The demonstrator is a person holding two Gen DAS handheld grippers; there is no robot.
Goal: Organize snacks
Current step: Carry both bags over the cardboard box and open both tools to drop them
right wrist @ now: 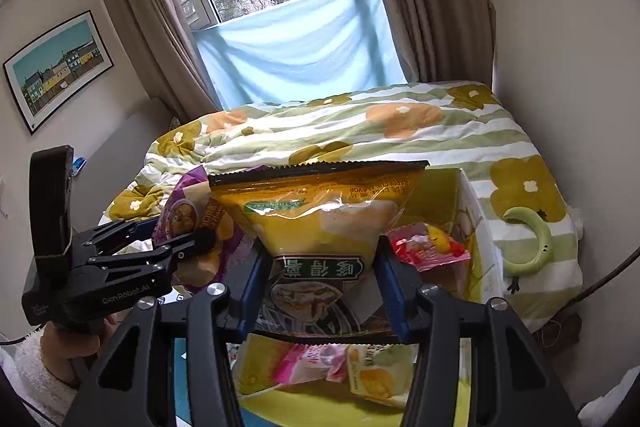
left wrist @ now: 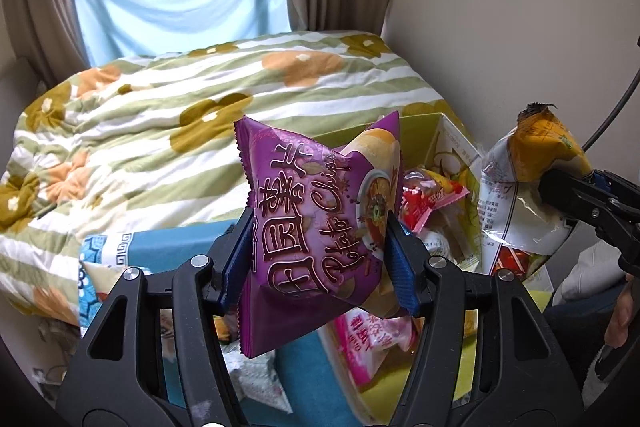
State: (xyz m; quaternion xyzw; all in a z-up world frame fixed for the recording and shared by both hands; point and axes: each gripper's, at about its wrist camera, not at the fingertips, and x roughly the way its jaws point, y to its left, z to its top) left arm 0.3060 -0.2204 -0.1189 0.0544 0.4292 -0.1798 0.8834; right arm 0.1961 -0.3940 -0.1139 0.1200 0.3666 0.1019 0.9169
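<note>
My left gripper (left wrist: 320,255) is shut on a purple potato chip bag (left wrist: 316,223) and holds it in the air above a yellow-green cardboard box (left wrist: 420,135) of snacks. My right gripper (right wrist: 320,283) is shut on a yellow barbecue chip bag (right wrist: 320,215) held upside down above the same box (right wrist: 436,195). In the left wrist view the yellow bag (left wrist: 532,179) and the right gripper (left wrist: 560,187) show at the right. In the right wrist view the purple bag (right wrist: 192,211) and the left gripper (right wrist: 188,239) show at the left.
The box holds several snack packets, red (left wrist: 428,199) and pink (right wrist: 308,363) among them. It sits at the foot of a bed with a floral striped duvet (left wrist: 180,131). A green crescent toy (right wrist: 532,239) lies on the duvet. The wall is close on the right.
</note>
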